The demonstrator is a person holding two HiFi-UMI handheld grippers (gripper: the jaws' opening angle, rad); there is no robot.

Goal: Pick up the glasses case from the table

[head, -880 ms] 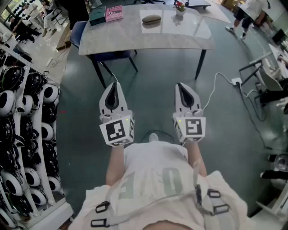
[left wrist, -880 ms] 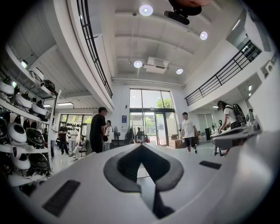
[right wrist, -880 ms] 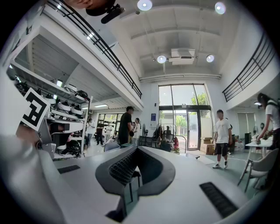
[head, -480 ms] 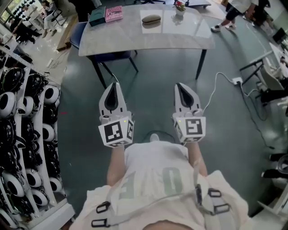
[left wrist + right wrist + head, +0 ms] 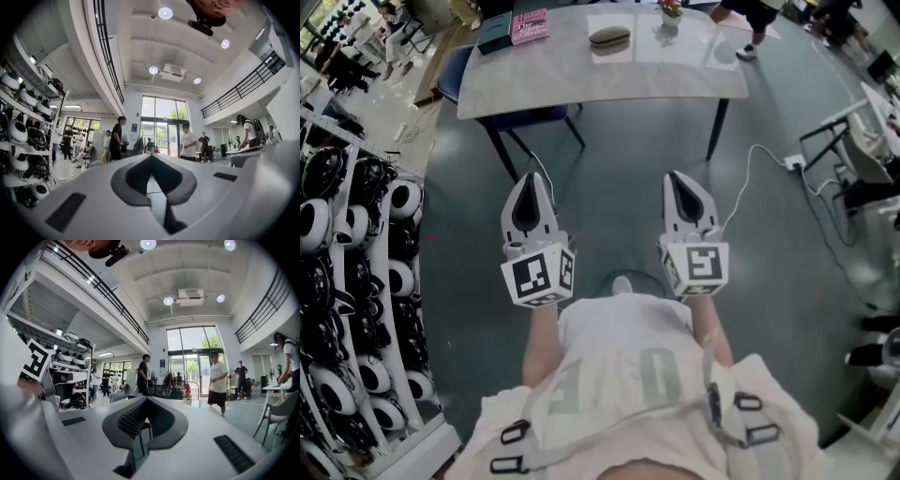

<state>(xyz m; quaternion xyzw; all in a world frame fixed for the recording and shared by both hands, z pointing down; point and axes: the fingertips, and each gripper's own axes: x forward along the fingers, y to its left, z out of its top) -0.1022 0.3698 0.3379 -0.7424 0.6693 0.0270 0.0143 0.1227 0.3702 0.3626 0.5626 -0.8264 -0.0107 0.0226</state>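
The person stands well back from the table [image 5: 581, 80], both forearms held out from the waist, side by side and parallel. The left gripper [image 5: 531, 178] points level, straight ahead toward the table, with its marker cube [image 5: 539, 275] nearest the body. In the left gripper view its jaws are closed tip to tip, with nothing between them, only the hollow of the pads. The right gripper [image 5: 677, 176] is held in the same way, level and forward, with its marker cube [image 5: 698, 267] at about the same height. In the right gripper view its ribbed pads [image 5: 129, 420] meet at the tip and grip nothing. Both grippers hang over bare grey-green floor, clear of the table's near edge.

The glasses case [image 5: 609, 37] is a smooth, brown, oval shell, closed, with a rounded top. It lies flat on the pale marbled tabletop, near the far edge and about midway along it, well apart from both grippers. In the head view its long axis runs left to right, along the table's length, with the right end a touch farther away.

To its left lie a dark box [image 5: 495, 32] and a pink book [image 5: 531, 25]. To its right stands a small potted plant [image 5: 668, 11]. A rack of helmets [image 5: 347, 234] fills the left edge, and a white cable [image 5: 750, 178] trails on the floor at right.
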